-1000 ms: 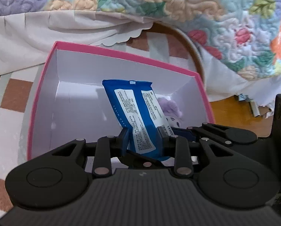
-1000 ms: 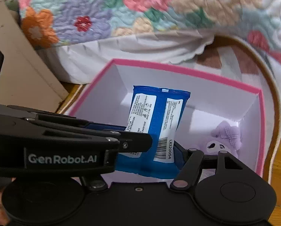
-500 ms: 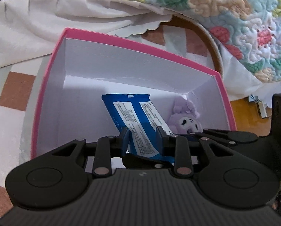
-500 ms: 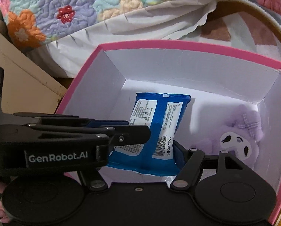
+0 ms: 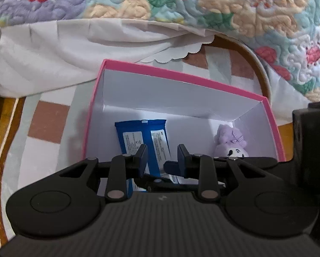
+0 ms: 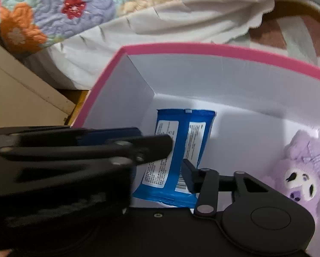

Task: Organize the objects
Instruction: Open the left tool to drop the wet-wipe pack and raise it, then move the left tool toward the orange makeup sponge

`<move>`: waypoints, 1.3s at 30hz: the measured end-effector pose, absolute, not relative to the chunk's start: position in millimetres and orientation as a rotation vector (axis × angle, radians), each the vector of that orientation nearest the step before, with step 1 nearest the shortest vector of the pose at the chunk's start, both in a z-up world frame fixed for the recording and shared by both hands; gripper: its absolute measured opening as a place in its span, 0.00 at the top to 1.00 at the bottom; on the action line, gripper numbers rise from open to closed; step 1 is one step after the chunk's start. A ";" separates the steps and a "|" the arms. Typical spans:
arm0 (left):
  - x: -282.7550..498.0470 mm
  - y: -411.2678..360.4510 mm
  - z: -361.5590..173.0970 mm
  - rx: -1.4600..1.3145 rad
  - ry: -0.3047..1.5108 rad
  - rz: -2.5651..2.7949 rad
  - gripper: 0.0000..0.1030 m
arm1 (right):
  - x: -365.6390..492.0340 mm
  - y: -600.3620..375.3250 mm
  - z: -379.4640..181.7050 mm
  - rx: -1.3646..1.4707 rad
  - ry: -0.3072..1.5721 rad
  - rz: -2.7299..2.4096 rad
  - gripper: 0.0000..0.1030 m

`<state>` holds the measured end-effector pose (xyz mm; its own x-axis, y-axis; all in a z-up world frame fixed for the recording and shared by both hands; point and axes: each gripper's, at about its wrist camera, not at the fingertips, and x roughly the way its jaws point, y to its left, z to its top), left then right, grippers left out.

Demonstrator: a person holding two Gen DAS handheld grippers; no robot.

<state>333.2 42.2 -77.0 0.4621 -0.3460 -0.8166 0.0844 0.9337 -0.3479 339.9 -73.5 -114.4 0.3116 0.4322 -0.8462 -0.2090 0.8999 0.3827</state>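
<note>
Quilt behind, the box (image 5: 202, 81) already holds packet (image 5: 138, 137) and plush (image 5: 230, 143); left hand-held gripper (image 5: 162, 156) spread, right hand-held gripper's (image 6: 179, 156) state unclear.

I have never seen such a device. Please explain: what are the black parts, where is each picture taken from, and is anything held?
A person holds two hand tools, each with two fingers and a camera looking along them. One picture comes from the left gripper, the other from the right gripper. Both point into a pink box on a checked cloth beside a floral quilt. Inside lie a blue packet and a purple plush toy. The left fingers stand open, gripping nothing. One right finger is hidden, so its grip is unclear.
</note>
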 end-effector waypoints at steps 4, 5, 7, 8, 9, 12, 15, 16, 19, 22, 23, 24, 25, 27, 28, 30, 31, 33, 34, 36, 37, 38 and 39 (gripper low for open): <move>320.1 47.7 -69.1 -0.270 1.049 -0.257 0.73 | 330.1 -79.6 -109.2 0.252 1.153 0.417 0.54; 316.0 48.1 -66.0 -0.259 1.047 -0.259 0.72 | 325.4 -82.0 -106.4 0.247 1.145 0.415 0.54; 309.2 47.1 -60.8 -0.238 1.073 -0.286 0.69 | 311.7 -88.6 -97.7 0.237 1.131 0.407 0.53; 304.3 47.5 -57.8 -0.240 1.084 -0.296 0.69 | 305.7 -91.1 -93.5 0.231 1.124 0.405 0.52; 298.5 48.1 -54.4 -0.240 1.089 -0.303 0.67 | 297.3 -94.5 -88.1 0.221 1.115 0.397 0.50; 277.1 53.6 -39.1 -0.245 1.078 -0.305 0.64 | 274.5 -102.3 -71.2 0.182 1.085 0.385 0.44; 251.7 61.2 -17.6 -0.258 1.061 -0.319 0.60 | 252.5 -105.0 -52.1 0.143 1.072 0.394 0.37; 244.2 61.4 -11.8 -0.242 1.066 -0.329 0.60 | 245.9 -103.9 -44.8 0.122 1.069 0.401 0.37; 219.3 60.0 6.4 -0.163 1.077 -0.339 0.59 | 223.4 -97.0 -21.5 0.045 1.024 0.415 0.35; 197.8 60.8 20.2 -0.126 1.085 -0.343 0.55 | 199.2 -92.6 0.9 -0.007 0.985 0.427 0.32; 189.8 60.9 25.0 -0.108 1.088 -0.344 0.54 | 191.1 -90.8 7.0 -0.024 0.974 0.422 0.31; 183.4 61.5 28.7 -0.095 1.087 -0.341 0.54 | 182.7 -88.1 12.5 -0.049 0.963 0.416 0.30; 177.2 62.5 32.8 -0.085 1.085 -0.333 0.53 | 173.0 -84.9 18.5 -0.079 0.946 0.410 0.29; 164.5 64.9 42.2 -0.074 1.079 -0.326 0.51 | 156.0 -80.8 29.1 -0.115 0.922 0.404 0.27; 158.8 66.2 46.7 -0.074 1.075 -0.329 0.50 | 147.3 -79.6 35.6 -0.123 0.917 0.408 0.26; 145.2 69.6 57.1 -0.074 1.066 -0.338 0.48 | 132.9 -78.7 47.6 -0.122 0.905 0.417 0.23; 138.8 70.2 61.7 -0.068 1.058 -0.336 0.48 | 126.2 -77.7 53.0 -0.123 0.897 0.424 0.21; 126.3 71.8 71.2 -0.054 1.031 -0.315 0.48 | 113.0 -76.9 63.6 -0.128 0.883 0.434 0.21; 120.1 71.8 74.9 -0.041 1.023 -0.311 0.48 | 106.2 -76.5 68.1 -0.132 0.879 0.440 0.21; 109.4 71.4 79.0 -0.032 1.021 -0.322 0.47 | 94.1 -76.9 74.9 -0.145 0.887 0.457 0.21; 105.1 71.3 80.4 -0.031 1.023 -0.328 0.47 | 88.3 -77.4 77.3 -0.150 0.890 0.458 0.21; 100.2 70.7 81.3 -0.028 1.026 -0.334 0.46 | 82.9 -78.5 79.2 -0.152 0.890 0.462 0.21; 96.5 69.7 81.7 -0.025 1.027 -0.338 0.46 | 78.0 -79.3 80.7 -0.151 0.894 0.464 0.21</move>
